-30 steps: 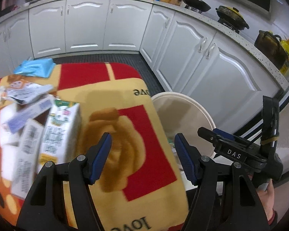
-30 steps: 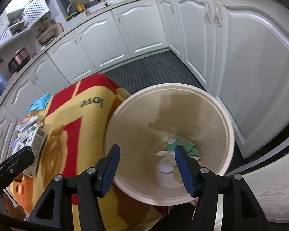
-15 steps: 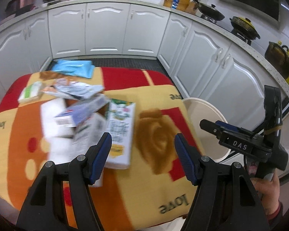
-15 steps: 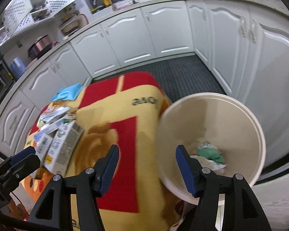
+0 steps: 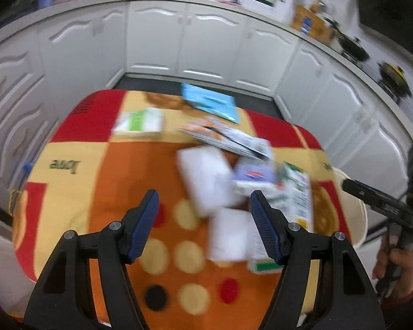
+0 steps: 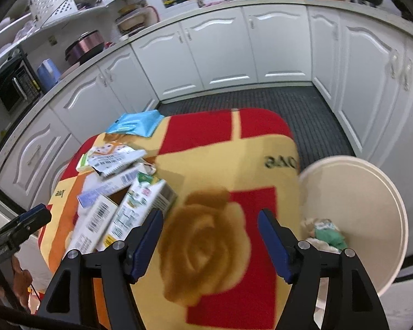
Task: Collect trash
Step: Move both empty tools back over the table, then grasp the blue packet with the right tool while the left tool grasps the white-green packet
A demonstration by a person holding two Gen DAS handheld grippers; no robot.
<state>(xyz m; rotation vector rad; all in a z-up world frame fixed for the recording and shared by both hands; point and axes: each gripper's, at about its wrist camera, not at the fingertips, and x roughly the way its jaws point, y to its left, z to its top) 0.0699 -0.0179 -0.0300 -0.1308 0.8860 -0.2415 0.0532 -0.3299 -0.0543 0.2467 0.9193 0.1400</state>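
Note:
A pile of trash lies on the blanket-covered table (image 5: 68, 192): white boxes (image 5: 203, 176), a green-and-white carton (image 5: 294, 192), a printed wrapper (image 5: 228, 137), a blue packet (image 5: 209, 101) and a green-white box (image 5: 139, 122). My left gripper (image 5: 203, 206) hovers over the white boxes, its jaws opening with nothing between them. My right gripper (image 6: 210, 220) hangs above the rose pattern, right of the carton (image 6: 140, 206), its jaws also opening and empty. The cream bin (image 6: 393, 192) stands by the table's right edge, with crumpled scraps (image 6: 325, 233) inside.
White kitchen cabinets (image 6: 228, 55) curve round a dark ribbed floor mat (image 6: 261, 99) beyond the table. In the left wrist view the right gripper (image 5: 377, 200) and the hand holding it (image 5: 399, 264) are at the right, beside the bin (image 5: 355, 214).
Both grippers swung left, away from the bin and over the table. The trash pile now lies under the left gripper. The right gripper's jaws stand wider than before.

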